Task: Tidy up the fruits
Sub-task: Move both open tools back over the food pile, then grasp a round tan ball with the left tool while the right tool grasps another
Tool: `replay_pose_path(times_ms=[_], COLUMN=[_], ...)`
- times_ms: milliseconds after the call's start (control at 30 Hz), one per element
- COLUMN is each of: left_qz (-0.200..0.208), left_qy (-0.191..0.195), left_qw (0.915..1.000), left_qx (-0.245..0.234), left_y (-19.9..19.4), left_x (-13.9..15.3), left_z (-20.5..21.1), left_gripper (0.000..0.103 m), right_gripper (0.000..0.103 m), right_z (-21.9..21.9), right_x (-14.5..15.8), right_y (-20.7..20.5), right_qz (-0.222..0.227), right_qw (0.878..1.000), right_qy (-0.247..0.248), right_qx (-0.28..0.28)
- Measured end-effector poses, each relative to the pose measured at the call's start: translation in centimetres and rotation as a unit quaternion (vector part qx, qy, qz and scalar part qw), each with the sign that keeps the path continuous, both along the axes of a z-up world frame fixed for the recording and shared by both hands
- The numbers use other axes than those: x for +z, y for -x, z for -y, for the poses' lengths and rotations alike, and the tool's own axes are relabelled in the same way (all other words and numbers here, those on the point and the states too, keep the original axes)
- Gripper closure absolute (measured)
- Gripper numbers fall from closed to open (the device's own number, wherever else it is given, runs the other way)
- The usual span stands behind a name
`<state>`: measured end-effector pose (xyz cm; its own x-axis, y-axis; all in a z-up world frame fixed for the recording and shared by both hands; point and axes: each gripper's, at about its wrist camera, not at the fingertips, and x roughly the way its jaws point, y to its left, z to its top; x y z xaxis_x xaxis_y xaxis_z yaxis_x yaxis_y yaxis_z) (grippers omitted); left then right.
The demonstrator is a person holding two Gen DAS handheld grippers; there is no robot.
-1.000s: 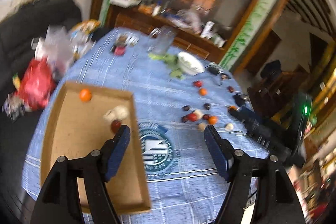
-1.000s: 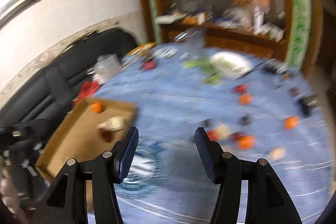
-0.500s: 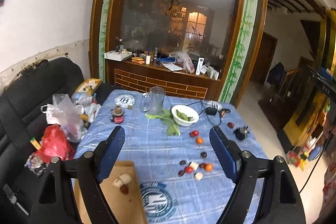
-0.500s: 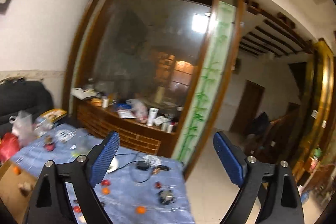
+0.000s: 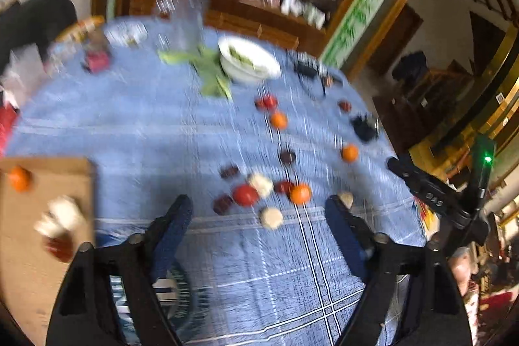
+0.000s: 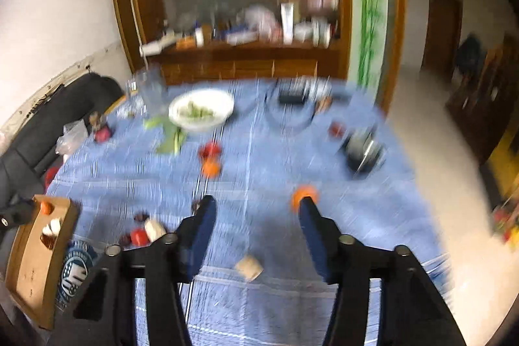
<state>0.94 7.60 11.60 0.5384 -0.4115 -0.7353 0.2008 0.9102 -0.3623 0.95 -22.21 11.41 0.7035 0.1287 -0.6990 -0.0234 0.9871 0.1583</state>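
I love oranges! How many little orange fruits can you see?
4. One sits in the cardboard tray; three lie on the blue tablecloth: beside the red fruit, near the edge, and in the cluster.

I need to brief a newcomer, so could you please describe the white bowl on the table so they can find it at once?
Start at the blue checked tablecloth and look to its far side. The white bowl sits there beside loose green leaves; it is the only dish, holding green pieces.
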Motion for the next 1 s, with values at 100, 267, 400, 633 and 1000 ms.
replay_pose_path(times_ms=[100,267,400,633,1000], left_qz=[-0.036,-0.041,-0.022,-0.005,0.026], left_qy=[0.006,-0.004,-0.033,-0.056,-0.054], left_qw=[0.9990,0.9981,0.9976,0.9959,0.9938], left_qx=[-0.026,-0.046,-0.056,-0.071,-0.094], left_y=[-0.9,-1.3,-1.6,-2.0,-1.4], left_x=[-3.9,-7.6,-8.8,-10.2,-10.4], left_z=[2.4,5.2,6.8,8.2,8.9], left_gripper=[0.052,0.053,0.053,0.053,0.074], right_gripper=[0.048,0.048,0.048,0.048,0.052], right_z=[0.5,1.6,1.5,0.7,-0.6], right_x=[-3.5,-7.6,-8.5,-9.7,-9.8], right_y=[-0.6,-1.8,-2.0,-2.5,-2.1], right_qz=[-0.018,-0.035,-0.038,-0.060,-0.057], right_qw=[0.999,0.997,0.997,0.997,0.998], right_qy=[-0.031,-0.062,-0.063,-0.050,-0.018], right_qx=[-0.004,-0.011,-0.006,0.011,0.020])
